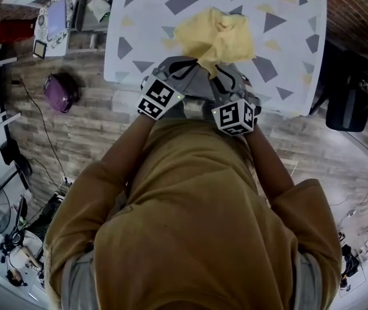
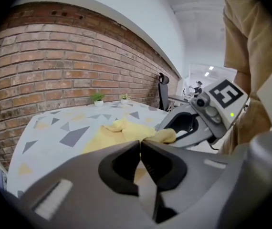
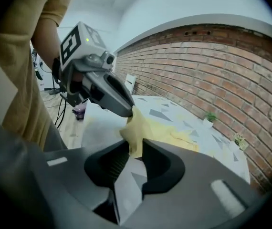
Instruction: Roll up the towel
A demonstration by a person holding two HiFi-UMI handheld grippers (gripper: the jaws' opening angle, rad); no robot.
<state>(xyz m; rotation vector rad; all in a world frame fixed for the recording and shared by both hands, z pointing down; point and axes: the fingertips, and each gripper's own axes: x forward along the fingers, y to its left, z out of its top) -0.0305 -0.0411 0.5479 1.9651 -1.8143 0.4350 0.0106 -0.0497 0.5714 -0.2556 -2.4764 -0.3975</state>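
Head view looks steeply down; both gripper views look low across the same table (image 1: 152, 44) toward the brick wall (image 2: 55, 56).

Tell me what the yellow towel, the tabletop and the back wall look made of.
Towel: soft matte cloth, maybe cotton or microfibre; it crumples into loose folds. Tabletop: smooth, hard, perhaps laminate or printed cover; flat grey and yellow triangles. Wall: rough red brick, visible mortar joints.
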